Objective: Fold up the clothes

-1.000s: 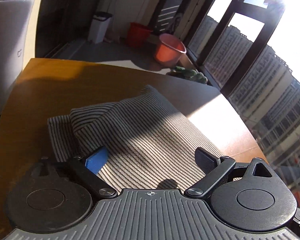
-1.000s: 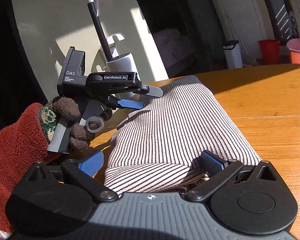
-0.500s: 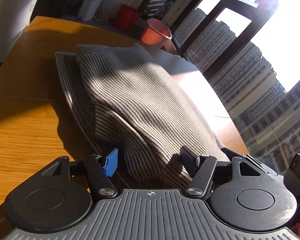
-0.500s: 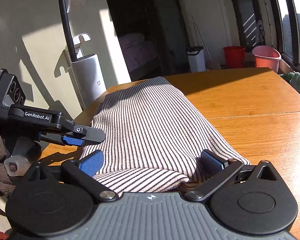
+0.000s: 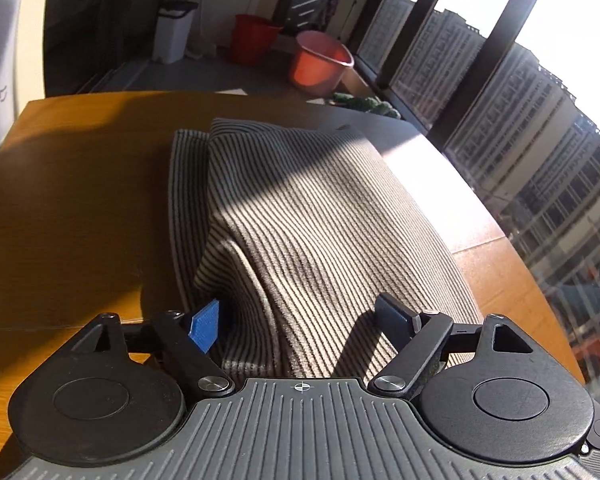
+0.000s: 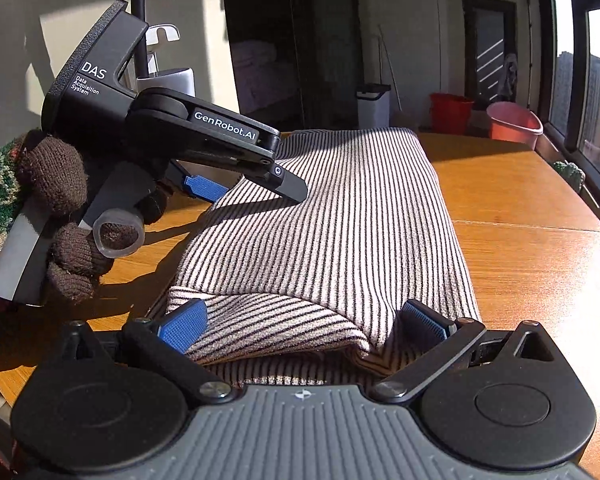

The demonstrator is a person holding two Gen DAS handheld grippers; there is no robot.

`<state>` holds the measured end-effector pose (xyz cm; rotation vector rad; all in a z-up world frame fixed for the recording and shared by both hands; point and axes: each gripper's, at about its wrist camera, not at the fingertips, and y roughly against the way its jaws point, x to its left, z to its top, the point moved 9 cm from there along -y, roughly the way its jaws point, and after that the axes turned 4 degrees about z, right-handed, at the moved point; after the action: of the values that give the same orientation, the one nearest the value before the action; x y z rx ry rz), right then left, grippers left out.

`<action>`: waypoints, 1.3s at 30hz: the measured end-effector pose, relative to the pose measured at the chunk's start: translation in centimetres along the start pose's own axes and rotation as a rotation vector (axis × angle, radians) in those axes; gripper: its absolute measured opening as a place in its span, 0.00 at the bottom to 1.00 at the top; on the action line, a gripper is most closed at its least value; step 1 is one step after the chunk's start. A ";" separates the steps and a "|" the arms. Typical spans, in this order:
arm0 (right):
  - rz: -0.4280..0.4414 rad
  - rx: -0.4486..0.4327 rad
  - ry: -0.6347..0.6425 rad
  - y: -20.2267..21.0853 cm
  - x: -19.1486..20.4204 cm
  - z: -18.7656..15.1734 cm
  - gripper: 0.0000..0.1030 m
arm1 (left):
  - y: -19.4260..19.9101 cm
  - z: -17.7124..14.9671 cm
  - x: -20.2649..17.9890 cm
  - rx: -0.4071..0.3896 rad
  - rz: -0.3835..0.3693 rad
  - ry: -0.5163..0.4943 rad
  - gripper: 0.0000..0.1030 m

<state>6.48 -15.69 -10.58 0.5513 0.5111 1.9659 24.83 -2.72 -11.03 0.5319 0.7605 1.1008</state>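
- A folded striped garment (image 6: 340, 232) is seen lying on the wooden table (image 6: 520, 200).
- The left gripper (image 5: 300, 320) is seen wide, its jaws having just been opening, with a raised fold between them, unpressed.
- The right gripper (image 6: 304, 324) is seen wide across the near hem.
- Only the right view shows the gloved hand (image 6: 60, 208) at 9 o'clock.
- Only the left view shows the garment's under-layer at 11 o'clock.

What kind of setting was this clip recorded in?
Most likely a high-rise flat: a wooden table holding a folded striped knit garment, red plastic buckets on the floor beside big windows that face apartment towers.
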 end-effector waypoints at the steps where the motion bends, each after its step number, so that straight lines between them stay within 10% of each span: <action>1: 0.007 -0.003 -0.006 0.1 -0.2 -0.1 1.00 | 0.3 0.3 0.0 -0.009 0.007 0.002 0.82; 39: -0.021 -0.021 -0.051 1.1 0.1 -0.8 1.00 | 0.9 -0.8 -1.5 -0.025 -0.165 0.047 0.82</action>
<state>5.20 -16.15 -10.58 0.5790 0.4625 1.9303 23.32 -3.75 -10.42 0.4152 0.8163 0.9708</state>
